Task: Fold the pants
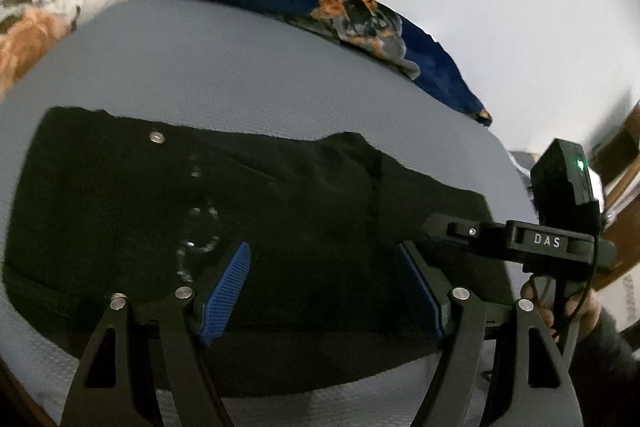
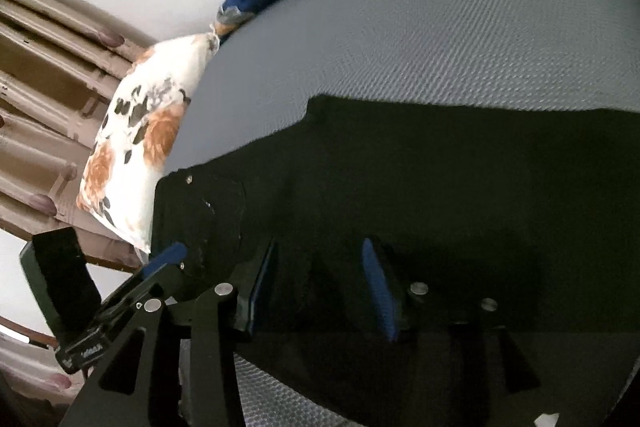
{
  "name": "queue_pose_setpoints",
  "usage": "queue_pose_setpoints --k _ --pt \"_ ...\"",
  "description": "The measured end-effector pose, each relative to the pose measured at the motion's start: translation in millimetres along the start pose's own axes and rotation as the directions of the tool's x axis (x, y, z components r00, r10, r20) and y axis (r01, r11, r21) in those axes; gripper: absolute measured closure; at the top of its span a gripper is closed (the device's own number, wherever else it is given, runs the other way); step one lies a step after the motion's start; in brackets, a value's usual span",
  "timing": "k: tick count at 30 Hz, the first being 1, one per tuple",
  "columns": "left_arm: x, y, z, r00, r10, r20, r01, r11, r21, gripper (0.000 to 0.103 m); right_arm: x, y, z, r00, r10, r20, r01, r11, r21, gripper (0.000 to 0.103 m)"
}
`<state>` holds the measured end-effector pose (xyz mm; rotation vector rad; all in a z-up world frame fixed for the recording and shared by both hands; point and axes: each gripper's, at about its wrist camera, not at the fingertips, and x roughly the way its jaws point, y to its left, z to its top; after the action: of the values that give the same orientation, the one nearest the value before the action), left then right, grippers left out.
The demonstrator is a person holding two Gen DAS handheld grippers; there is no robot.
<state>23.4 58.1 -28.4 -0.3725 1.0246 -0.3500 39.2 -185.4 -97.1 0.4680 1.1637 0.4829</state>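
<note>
Person's hand (image 1: pixel 568 307), seemingly, left view only

Ahead of my left claw (image 1: pixel 326 291), beyond the black folded pants (image 1: pixel 240 211), the grey textured mattress (image 1: pixel 240 75) lies free. My right claw (image 1: pixel 440 227) blocks its right side; floral white pillow (image 1: pixel 60 7) closes far left.

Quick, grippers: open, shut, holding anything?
Left gripper: open above the pants, holding nothing.
Right gripper: open over the pants, nothing between its pads.
</note>
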Motion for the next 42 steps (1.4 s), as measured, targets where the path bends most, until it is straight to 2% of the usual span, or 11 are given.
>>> queue_pose_setpoints --k 4,9,13,17,21,27,31,35,40,41,42 --pt "13.8 -10.5 3.9 0.992 -0.102 -0.071 0.101 0.995 -0.018 0.028 -27.4 -16.9 -7.3 0.998 -0.035 0.060 0.032 0.998 0.047 0.059" --pt "46.0 -19.8 14.4 0.956 -0.225 -0.187 0.211 0.973 -0.094 0.032 -56.2 -39.5 -19.3 0.990 -0.081 0.118 0.068 0.991 0.112 0.059" --pt "66.0 -25.0 22.6 0.935 -0.250 -0.252 0.228 0.967 -0.113 0.038 -77.9 -62.8 -31.3 0.982 -0.109 0.155 0.081 0.981 0.175 0.059" --pt "86.3 -18.5 25.0 0.911 -0.270 -0.312 0.216 0.957 -0.195 0.043 -91.7 -79.5 -40.0 0.974 -0.129 0.184 0.084 0.968 0.236 0.059" --pt "98.4 -11.3 24.0 0.894 -0.292 -0.341 0.211 0.943 -0.256 0.043 -101.2 -90.7 -46.1 0.969 -0.138 0.207 0.078 0.959 0.272 0.056" --pt "113.7 -18.3 22.8 0.867 -0.328 -0.376 0.243 0.936 -0.256 0.043 -101.7 -103.5 -48.2 0.967 -0.132 0.215 0.062 0.950 0.307 0.056" --pt "123.3 -24.8 23.3 0.843 -0.372 -0.390 0.275 0.919 -0.282 0.043 -97.1 -105.1 -46.5 0.970 -0.121 0.212 0.051 0.950 0.308 0.056" --pt "135.5 -35.9 18.4 0.805 -0.438 -0.401 0.317 0.888 -0.333 0.043 -89.8 -104.6 -44.7 0.973 -0.112 0.204 0.046 0.952 0.304 0.056" --pt "134.5 -43.0 14.9 0.813 -0.440 -0.382 0.325 0.887 -0.329 0.043 -83.7 -102.6 -45.7 0.974 -0.117 0.195 0.056 0.954 0.294 0.056" --pt "133.1 -41.7 14.4 0.818 -0.438 -0.373 0.324 0.886 -0.330 0.054 -83.3 -102.2 -46.3 0.973 -0.124 0.195 0.063 0.955 0.290 0.056" --pt "132.9 -41.4 13.9 0.826 -0.427 -0.369 0.317 0.892 -0.322 0.079 -82.8 -101.5 -46.7 0.972 -0.127 0.196 0.068 0.956 0.286 0.056"
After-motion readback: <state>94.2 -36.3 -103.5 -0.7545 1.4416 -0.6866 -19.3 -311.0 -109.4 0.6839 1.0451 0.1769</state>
